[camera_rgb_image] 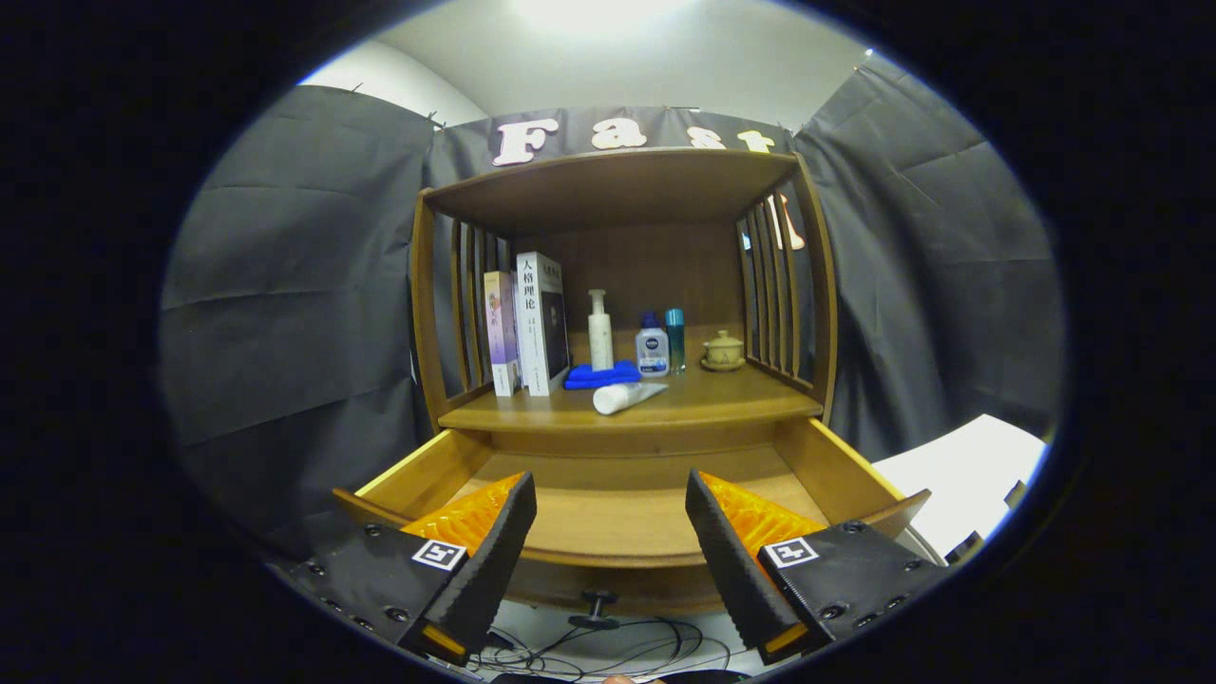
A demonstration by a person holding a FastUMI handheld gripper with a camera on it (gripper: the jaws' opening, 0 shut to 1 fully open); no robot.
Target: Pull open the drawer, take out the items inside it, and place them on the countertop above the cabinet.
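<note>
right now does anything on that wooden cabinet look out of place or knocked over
One thing: the white tube lies on its side at the countertop's front, while the other bottles stand upright. The wooden drawer is pulled open; the open gripper holds nothing.

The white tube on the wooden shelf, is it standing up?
No, the white tube lies on its side on the countertop, just in front of the blue cloth, well beyond the open tongs.

Bright ceiling glare overhead, dim sides, sharp focus, fisheye-bent edges
</note>
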